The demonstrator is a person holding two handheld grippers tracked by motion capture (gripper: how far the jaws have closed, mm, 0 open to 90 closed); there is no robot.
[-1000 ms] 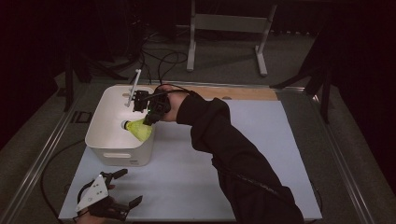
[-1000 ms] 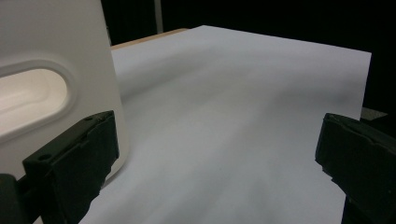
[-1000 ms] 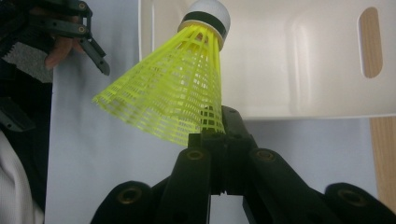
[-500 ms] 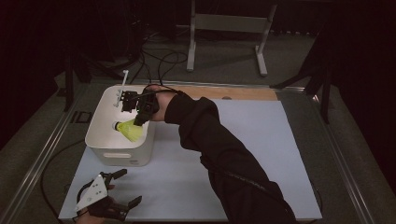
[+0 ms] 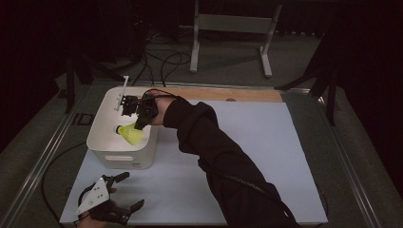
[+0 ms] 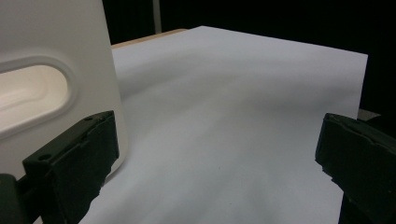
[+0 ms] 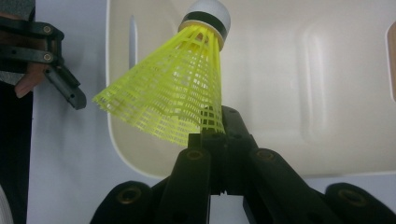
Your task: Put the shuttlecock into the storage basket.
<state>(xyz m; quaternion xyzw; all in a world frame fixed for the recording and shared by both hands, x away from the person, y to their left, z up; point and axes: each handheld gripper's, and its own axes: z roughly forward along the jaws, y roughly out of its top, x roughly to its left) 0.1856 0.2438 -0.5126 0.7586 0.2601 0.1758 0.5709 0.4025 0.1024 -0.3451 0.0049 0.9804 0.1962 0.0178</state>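
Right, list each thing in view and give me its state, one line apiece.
Left hand-held gripper: open, holds nothing, near the table's front edge.
Right hand-held gripper: shut on the shuttlecock's skirt edge, above the bin.
Yellow shuttlecock: held in the air, cork end pointing away from the gripper, not yet dropped.
White bin: upright on the table, open-topped, the part of its inside that shows holds nothing.

Lab or recording studio, dim. Worktable covered with a pale sheet, metal rails along its edges. Black drapes behind. Loose cables on grey carpet, metal stand legs beyond the table.
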